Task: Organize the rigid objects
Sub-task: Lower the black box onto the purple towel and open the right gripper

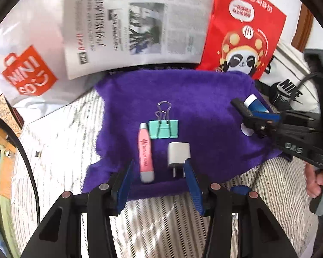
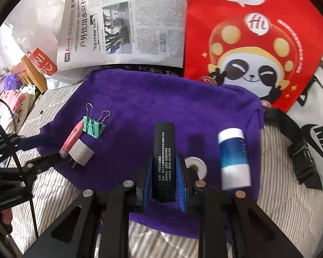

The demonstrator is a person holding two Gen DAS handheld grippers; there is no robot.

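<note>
Left wrist view is showing the left gripper (image 1: 159,178) sitting wide open over the near edge of a fuzzy purple cloth (image 1: 204,99), holding nothing. Its blue fingers (image 1: 125,185) are flanking two items without touching either: a pink tube with grey caps (image 1: 146,152) and a white plug-in charger cube (image 1: 178,153) with its prongs pointing toward the camera. Just behind those, a mint-green binder clip (image 1: 163,129) with wire handles is lying flat, right beside the tube's far end.

Over in the right wrist view, the right gripper (image 2: 163,179) is clamping a flat black rectangular box with white printed text (image 2: 164,161), squeezed between both blue pads, with the box sticking out forward over the cloth. A blue-and-white cylindrical bottle (image 2: 233,158) is lying on the cloth just right of that gripper, and a small white ring-shaped disc (image 2: 194,165) is sitting between them, near the right finger.

Everything is resting on a grey-and-white striped bedsheet (image 1: 60,142). Past the cloth's far edge, a newspaper (image 2: 127,25), a red panda-print bag (image 2: 247,49) and a white bag with an orange logo (image 1: 28,73) are lying around.
</note>
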